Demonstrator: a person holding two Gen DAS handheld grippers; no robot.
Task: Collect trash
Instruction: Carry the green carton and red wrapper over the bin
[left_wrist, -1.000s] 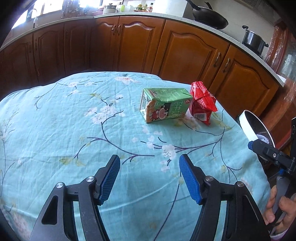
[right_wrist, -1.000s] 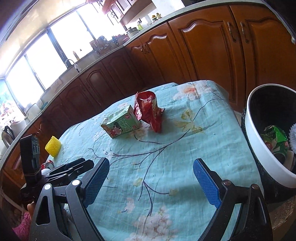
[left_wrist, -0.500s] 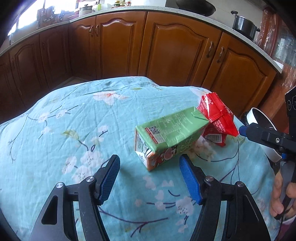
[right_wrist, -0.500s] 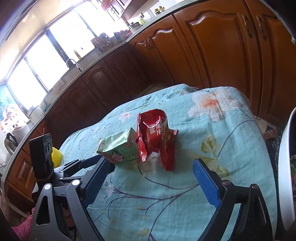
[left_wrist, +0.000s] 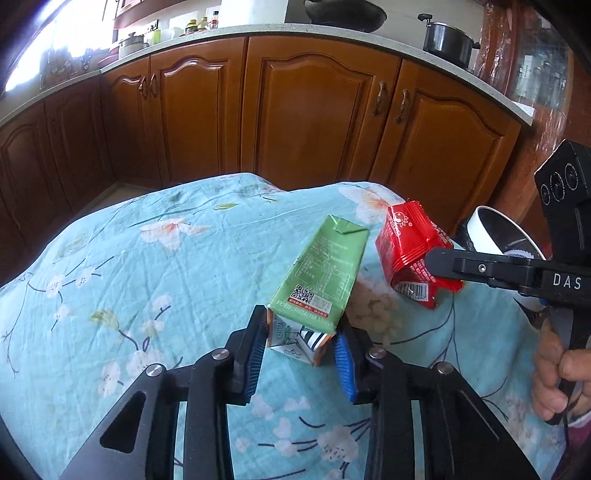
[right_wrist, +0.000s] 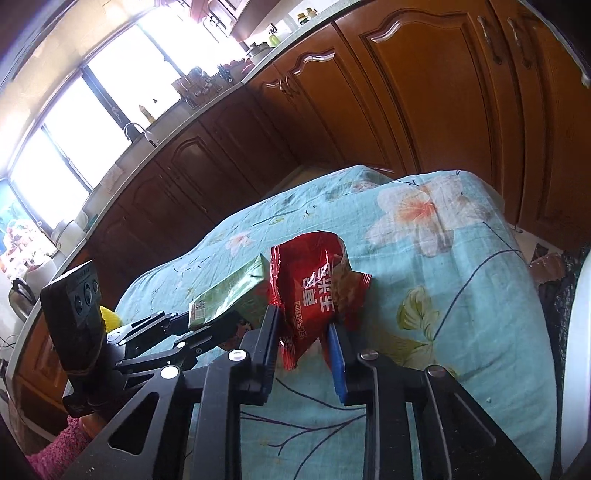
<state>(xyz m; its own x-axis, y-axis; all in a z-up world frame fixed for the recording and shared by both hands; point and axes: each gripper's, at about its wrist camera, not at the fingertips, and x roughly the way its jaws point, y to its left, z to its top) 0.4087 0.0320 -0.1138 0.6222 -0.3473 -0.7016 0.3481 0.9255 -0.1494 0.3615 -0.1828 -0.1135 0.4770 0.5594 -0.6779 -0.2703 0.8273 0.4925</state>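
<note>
On the floral turquoise cloth covering the surface (left_wrist: 110, 266), a green drink carton (left_wrist: 321, 273) lies on its side with its near end between the blue pads of the left tongs (left_wrist: 300, 350). Both pads sit against the carton's sides, so the left tongs are clamped on it. They reach forward low over the cloth, roughly level, with the carton stretching away from them towards the wooden cabinets (left_wrist: 314, 110).

Just to the right of the carton lies a crumpled red snack wrapper (left_wrist: 410, 251). In the left wrist view the right tongs come in from the right edge, held nearly horizontal, with one black finger (left_wrist: 443, 264) laid against the wrapper. The person's right hand (left_wrist: 554, 376) grips the handle below, fingers curled around it. From the right wrist view, the right tongs (right_wrist: 304, 350) are closed down on the lower part of the red snack wrapper (right_wrist: 310, 295), which stands up between the pads and bulges above them. The green drink carton (right_wrist: 229, 295) is visible beside it, touching or nearly touching the wrapper, with the left tongs (right_wrist: 221, 326) clamped on it from the left.

Beyond the cloth's right edge, a white-rimmed bin (left_wrist: 480, 232) with a dark inside stands near the wrapper, lower than the surface.
</note>
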